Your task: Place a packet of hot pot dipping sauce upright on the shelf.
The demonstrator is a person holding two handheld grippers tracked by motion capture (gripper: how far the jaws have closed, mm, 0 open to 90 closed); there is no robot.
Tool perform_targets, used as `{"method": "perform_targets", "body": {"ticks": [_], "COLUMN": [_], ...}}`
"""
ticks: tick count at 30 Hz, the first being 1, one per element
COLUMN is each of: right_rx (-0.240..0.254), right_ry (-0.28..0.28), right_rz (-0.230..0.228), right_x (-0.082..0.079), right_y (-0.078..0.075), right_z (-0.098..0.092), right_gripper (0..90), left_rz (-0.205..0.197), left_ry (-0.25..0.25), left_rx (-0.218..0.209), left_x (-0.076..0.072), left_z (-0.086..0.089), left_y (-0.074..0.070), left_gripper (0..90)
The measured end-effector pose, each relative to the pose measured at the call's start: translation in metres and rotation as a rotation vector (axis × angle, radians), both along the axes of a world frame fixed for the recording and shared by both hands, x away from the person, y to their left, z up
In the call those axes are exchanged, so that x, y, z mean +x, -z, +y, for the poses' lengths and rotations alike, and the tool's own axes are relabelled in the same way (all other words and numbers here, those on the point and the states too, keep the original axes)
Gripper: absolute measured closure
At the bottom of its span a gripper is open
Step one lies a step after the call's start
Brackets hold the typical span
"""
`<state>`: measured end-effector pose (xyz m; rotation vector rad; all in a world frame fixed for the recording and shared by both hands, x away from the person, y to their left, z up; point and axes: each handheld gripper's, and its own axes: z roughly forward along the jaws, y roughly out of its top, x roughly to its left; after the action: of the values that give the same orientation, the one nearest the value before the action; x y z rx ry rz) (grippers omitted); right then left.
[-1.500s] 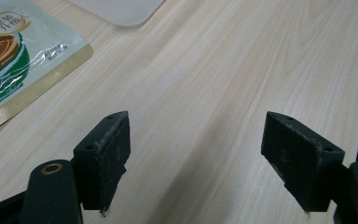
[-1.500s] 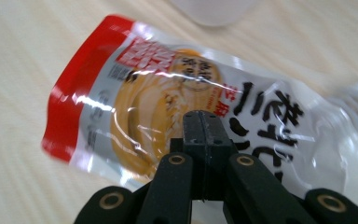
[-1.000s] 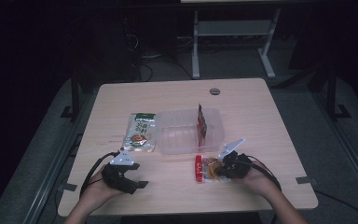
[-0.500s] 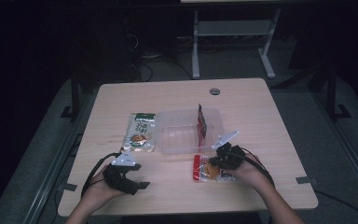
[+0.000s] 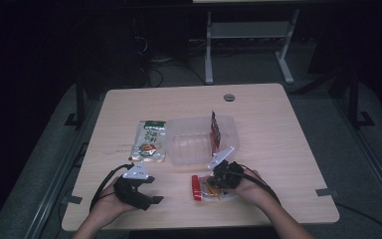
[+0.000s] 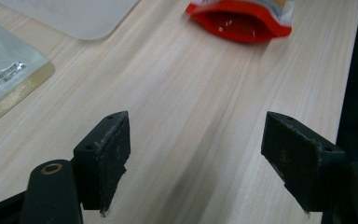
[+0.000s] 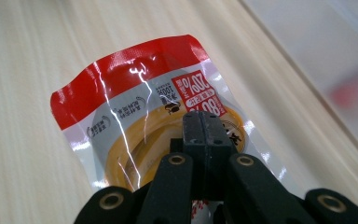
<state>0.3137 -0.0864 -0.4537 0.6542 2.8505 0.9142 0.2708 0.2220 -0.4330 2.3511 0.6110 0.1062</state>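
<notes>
High view: a wooden table carries, from largest to smallest, a clear plastic tub at its centre, a green-topped packet lying flat just left of the tub, and a red-ended pouch lying flat near the front edge, in front of the tub. A second red pouch stands upright inside the tub at its right side. The left gripper, held in the person's left hand, rests near the front-left of the table, apart from every item. The right gripper lies over the pouch at the front.

Left gripper view: the jaws stand wide apart with bare wood between them; the pouch's red end lies well ahead, and a corner of the packet shows at left.

Right gripper view: the jaws are pressed together above the pouch; whether they pinch its film cannot be told. The blurred tub lies beyond.
</notes>
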Motion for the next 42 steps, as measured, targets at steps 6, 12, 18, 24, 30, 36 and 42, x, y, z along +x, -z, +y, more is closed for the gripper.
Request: {"method": "perform_targets", "body": {"ticks": [6,12,18,24,30,36,42], "right_rx": [0.016,0.088,0.112,0.122,0.122,0.124,0.136], "right_ry": [-0.026,0.001,0.07,0.132,0.18,0.226,0.252], "right_rz": [0.005,0.021,0.05,0.058,0.105,0.163,0.219], "right_x": [-0.003,-0.005,-0.009,-0.011,-0.013,-0.014,-0.011], "right_y": [-0.002,-0.015,-0.026,-0.031,-0.026,-0.019,-0.011], "right_z": [0.012,-0.004,-0.027,-0.055,-0.08,-0.095,-0.105], "right_gripper": [89.8,88.2,82.0,75.5,63.7,54.5,48.1], "left_rz": [0.002,-0.006,-0.02,0.004,0.025,0.031,0.038], "left_ry": [0.011,0.071,0.13,0.155,0.157,0.157,0.167], "left_rx": [-0.033,-0.049,-0.055,-0.004,0.041,0.072,0.128], "left_x": [-0.003,-0.003,-0.001,0.003,0.011,0.018,0.021], "left_z": [-0.011,-0.032,-0.058,-0.072,-0.084,-0.097,-0.101], "left_y": [-0.001,-0.006,-0.012,-0.01,-0.003,0.006,0.013], "left_gripper": [23.5,27.7,44.8,77.7,89.8,89.7,89.8]}}
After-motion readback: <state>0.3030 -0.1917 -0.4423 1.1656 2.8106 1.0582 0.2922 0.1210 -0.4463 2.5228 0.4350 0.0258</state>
